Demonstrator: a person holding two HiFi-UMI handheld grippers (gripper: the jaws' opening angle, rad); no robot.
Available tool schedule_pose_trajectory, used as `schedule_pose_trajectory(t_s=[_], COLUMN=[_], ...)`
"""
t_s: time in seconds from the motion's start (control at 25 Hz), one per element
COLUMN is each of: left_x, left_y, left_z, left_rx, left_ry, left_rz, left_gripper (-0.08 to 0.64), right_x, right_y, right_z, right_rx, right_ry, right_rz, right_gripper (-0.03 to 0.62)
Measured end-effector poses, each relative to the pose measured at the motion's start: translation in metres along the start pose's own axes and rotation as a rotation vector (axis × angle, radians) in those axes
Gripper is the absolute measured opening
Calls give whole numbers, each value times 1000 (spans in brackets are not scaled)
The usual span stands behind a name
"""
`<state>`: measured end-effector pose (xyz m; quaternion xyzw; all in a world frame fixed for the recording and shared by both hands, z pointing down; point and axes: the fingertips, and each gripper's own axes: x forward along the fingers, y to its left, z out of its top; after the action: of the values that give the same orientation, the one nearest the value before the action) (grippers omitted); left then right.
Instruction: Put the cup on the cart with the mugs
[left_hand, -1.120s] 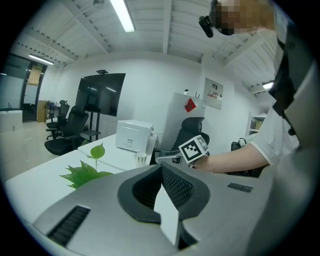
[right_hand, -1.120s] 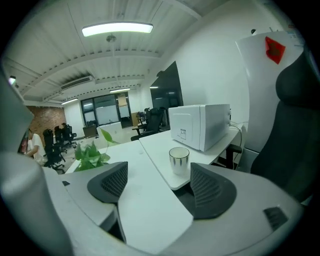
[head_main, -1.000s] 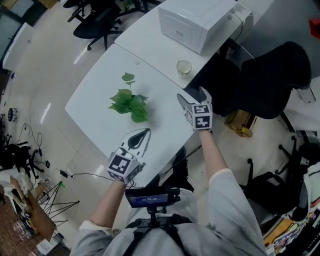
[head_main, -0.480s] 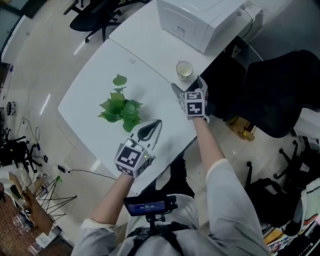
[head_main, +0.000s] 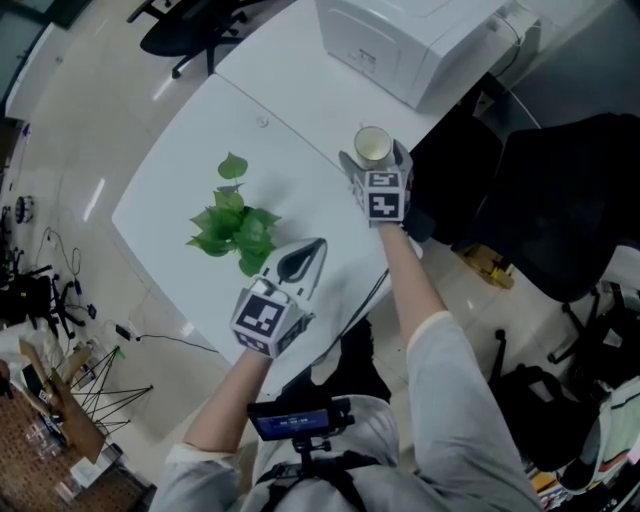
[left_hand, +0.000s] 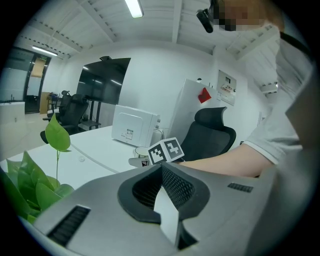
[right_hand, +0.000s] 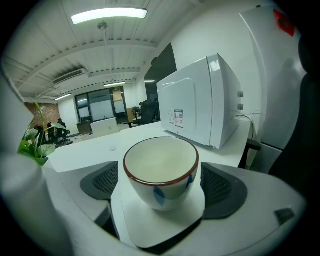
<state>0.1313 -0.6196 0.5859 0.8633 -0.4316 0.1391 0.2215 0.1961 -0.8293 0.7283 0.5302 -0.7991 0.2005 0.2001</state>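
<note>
The cup (head_main: 373, 145) is white with a dark red rim and blue marks, standing upright on the white table (head_main: 190, 160) close to its right edge. My right gripper (head_main: 373, 153) is open, one jaw on each side of the cup. In the right gripper view the cup (right_hand: 161, 172) stands between the pads without either touching it; these jaws have just been opening. My left gripper (head_main: 300, 262) is shut and empty, hovering over the table near the plant. Its own view shows the jaws (left_hand: 161, 172) meeting at the tips, with the cup (left_hand: 142, 151) small beyond them. No cart or mugs are in view.
A green leafy plant (head_main: 232, 220) sits mid-table, left of my left gripper. A white microwave (head_main: 420, 40) stands at the back, just beyond the cup. A black office chair (head_main: 560, 200) is off the table's right edge.
Both grippers have moved forward over the table. The right one has come up to the cup, so its jaws now stand on either side of it. The left one has neared the plant.
</note>
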Motion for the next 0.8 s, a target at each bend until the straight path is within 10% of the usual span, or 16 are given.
schedule_pose_trajectory(t_s=[0.8], left_x=[-3], left_y=[8], left_z=[-2], left_rx=[-14], left_ry=[-6], left_rz=[26], left_gripper=[-3], right_x=[13], right_y=[-4], right_z=[12], right_rx=[-37], right_ry=[-55], right_rz=[-5], right_gripper=[417])
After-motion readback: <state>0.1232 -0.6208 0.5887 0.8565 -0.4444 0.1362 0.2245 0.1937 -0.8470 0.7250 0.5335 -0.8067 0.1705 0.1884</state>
